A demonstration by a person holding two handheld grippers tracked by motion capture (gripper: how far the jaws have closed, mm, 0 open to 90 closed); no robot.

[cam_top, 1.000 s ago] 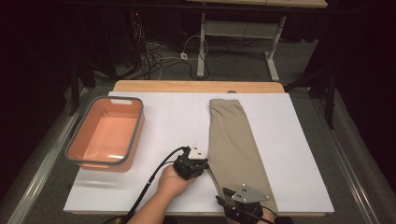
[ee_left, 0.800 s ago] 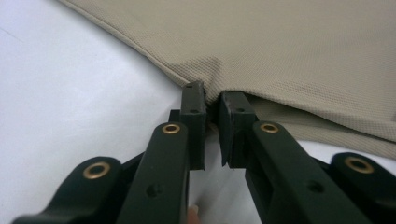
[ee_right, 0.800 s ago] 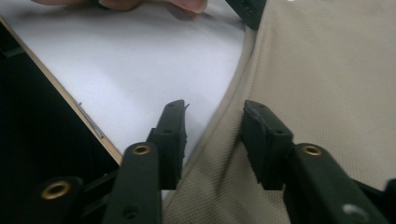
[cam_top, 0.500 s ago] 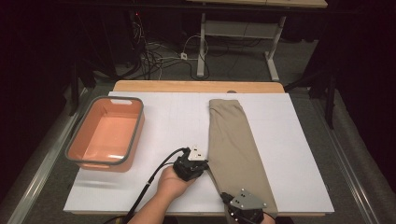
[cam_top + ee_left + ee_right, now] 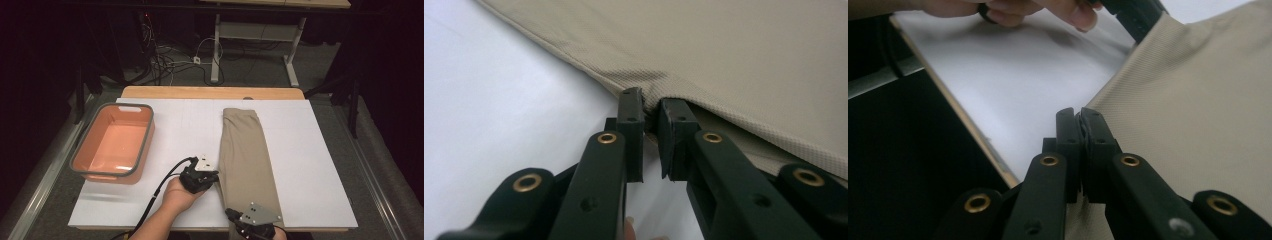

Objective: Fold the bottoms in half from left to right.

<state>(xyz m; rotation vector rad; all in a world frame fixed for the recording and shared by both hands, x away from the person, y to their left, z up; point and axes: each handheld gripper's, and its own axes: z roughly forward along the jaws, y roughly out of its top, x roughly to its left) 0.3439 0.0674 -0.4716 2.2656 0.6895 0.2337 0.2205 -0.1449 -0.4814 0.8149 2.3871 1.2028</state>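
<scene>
A long folded beige cloth [image 5: 245, 150] lies lengthwise on the white table top [image 5: 190, 125], right of centre. My left gripper [image 5: 216, 176] sits at the cloth's left edge near its lower half. In the left gripper view its jaws pinch a small fold of that edge [image 5: 651, 106], the cloth [image 5: 749, 60] spreading beyond. My right gripper [image 5: 231, 216] is at the cloth's near left corner by the table's front edge. In the right gripper view its jaws [image 5: 1080, 120] are pressed together on the cloth's border [image 5: 1198, 110], and the other hand [image 5: 1013, 10] shows farther off.
An orange tub with a grey rim [image 5: 145, 142] stands at the table's left side. A wooden strip [image 5: 210, 92] runs along the far edge. Cables and a desk frame [image 5: 250, 30] lie on the floor beyond. The table's front edge [image 5: 973, 130] drops off beside the right gripper.
The right gripper has slipped slightly toward the table's near edge. The left hand and the cloth look the same.
</scene>
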